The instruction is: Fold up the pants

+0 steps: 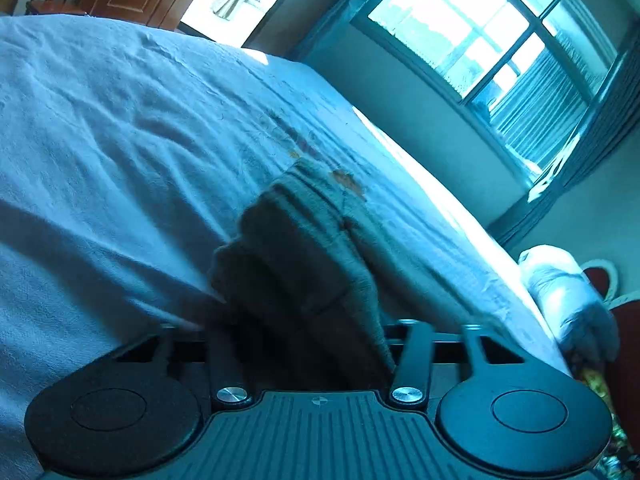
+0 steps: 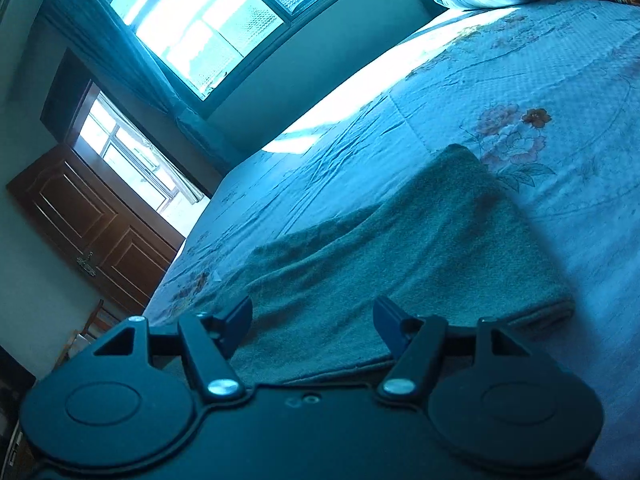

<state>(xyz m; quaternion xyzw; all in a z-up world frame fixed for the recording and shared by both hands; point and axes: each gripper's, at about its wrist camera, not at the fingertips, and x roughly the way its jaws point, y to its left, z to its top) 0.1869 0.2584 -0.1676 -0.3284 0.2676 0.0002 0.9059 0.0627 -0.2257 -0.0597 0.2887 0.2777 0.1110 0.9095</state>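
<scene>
Left wrist view: our left gripper (image 1: 304,344) clenches bunched pants (image 1: 296,256) on the bed (image 1: 100,140). Our right gripper (image 2: 312,332) hovers released; next, likely carry the fold across.

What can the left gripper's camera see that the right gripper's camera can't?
Only the left wrist view shows the pants bunched up between the left gripper, hiding its fingers. Only the right wrist view shows the pants lying flat, the right gripper open above them, and a wooden door. Both show the flowered bedsheet, a window and a pillow.
</scene>
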